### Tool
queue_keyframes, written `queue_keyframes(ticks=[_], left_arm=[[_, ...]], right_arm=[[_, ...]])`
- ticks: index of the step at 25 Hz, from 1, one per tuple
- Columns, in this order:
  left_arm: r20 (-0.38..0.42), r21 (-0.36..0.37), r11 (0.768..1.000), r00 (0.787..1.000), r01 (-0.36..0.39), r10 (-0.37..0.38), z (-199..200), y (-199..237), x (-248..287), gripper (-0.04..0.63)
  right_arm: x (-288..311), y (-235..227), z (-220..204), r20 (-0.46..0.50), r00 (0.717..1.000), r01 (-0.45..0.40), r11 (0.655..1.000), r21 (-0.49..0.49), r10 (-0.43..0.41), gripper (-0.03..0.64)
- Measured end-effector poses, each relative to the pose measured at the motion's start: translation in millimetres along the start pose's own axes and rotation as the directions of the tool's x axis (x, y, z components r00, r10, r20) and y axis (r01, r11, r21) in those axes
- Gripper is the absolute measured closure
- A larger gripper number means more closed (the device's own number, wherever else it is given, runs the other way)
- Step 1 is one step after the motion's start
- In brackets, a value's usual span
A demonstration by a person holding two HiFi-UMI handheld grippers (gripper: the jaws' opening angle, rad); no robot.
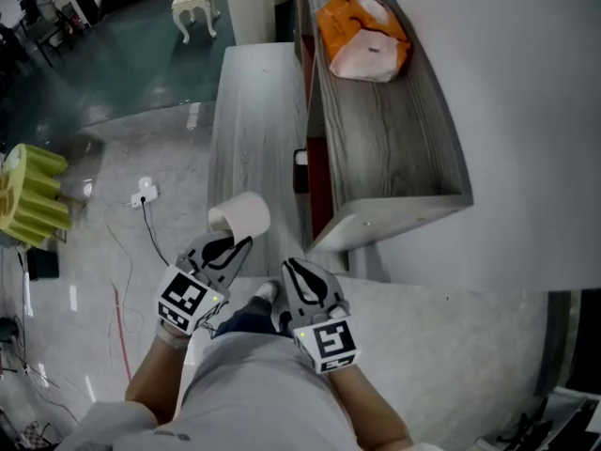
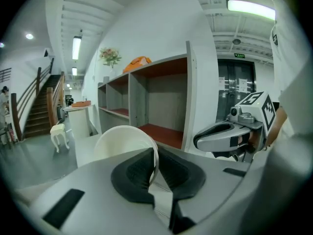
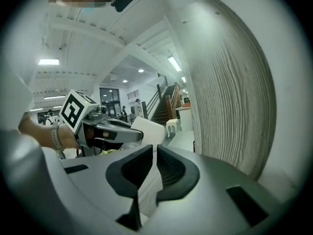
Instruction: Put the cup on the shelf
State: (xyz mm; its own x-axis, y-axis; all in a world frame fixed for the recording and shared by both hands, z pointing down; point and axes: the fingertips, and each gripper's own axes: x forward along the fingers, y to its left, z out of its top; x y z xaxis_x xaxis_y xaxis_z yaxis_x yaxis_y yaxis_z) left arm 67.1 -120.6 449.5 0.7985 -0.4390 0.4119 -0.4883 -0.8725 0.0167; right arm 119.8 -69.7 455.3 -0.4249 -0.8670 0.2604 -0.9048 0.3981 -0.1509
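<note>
A white cup (image 1: 242,216) hangs in front of me, and my left gripper (image 1: 244,241) is shut on its rim. In the left gripper view the thin cup wall (image 2: 124,140) is pinched between the two dark pads (image 2: 134,173). My right gripper (image 1: 290,267) is beside it, just to the right, shut with nothing in it. The grey shelf unit (image 1: 380,144) with red-brown inner boards stands ahead and to the right. Its open compartments (image 2: 161,131) face the left gripper. In the right gripper view the cup (image 3: 147,130) and the left gripper (image 3: 131,133) show to the left of the shelf's side panel (image 3: 230,97).
An orange and white bag (image 1: 362,36) lies on top of the shelf. A long low grey bench (image 1: 254,111) runs along the shelf's left side. A white stool (image 1: 195,3), a yellow-green object (image 1: 33,195) and floor cables (image 1: 141,195) are further left.
</note>
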Motion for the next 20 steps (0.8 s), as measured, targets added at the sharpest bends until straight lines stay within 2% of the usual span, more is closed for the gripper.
queue_keyframes(ticks=[4,6,8,10,13,17,20], left_arm=[[-0.024,0.105,0.985,0.990,0.140,-0.138,11.8,-1.2,21.5,0.558],[-0.047,0.164,0.963,0.976,0.216,-0.212,16.6,-4.2,28.5,0.558],[-0.081,0.229,0.928,0.956,0.295,-0.283,19.5,-7.9,34.3,0.558],[-0.124,0.297,0.883,0.931,0.364,-0.342,20.8,-11.5,42.7,0.558],[-0.185,0.385,0.804,0.891,0.454,-0.415,22.8,-19.9,57.5,0.558],[-0.294,0.494,0.675,0.836,0.548,-0.464,22.5,-33.2,71.3,0.558],[-0.359,0.534,0.589,0.793,0.606,-0.492,23.4,-44.5,77.4,0.558]], right_arm=[[4.2,-5.8,-5.3,-0.016,0.997,0.074,0.997,0.018,-0.074,0.580],[6.8,-4.8,-7.3,-0.024,0.994,0.107,0.994,0.025,-0.107,0.581],[11.4,-1.8,-11.4,-0.041,0.990,0.137,0.990,0.038,-0.136,0.581],[15.7,0.7,-14.3,-0.050,0.985,0.168,0.984,0.050,-0.166,0.580],[17.1,0.9,-16.9,-0.053,0.976,0.213,0.976,0.049,-0.210,0.581],[12.2,-4.0,-18.9,-0.051,0.958,0.285,0.957,0.047,-0.282,0.580],[6.1,-10.6,-20.0,-0.049,0.941,0.338,0.939,0.059,-0.335,0.580]])
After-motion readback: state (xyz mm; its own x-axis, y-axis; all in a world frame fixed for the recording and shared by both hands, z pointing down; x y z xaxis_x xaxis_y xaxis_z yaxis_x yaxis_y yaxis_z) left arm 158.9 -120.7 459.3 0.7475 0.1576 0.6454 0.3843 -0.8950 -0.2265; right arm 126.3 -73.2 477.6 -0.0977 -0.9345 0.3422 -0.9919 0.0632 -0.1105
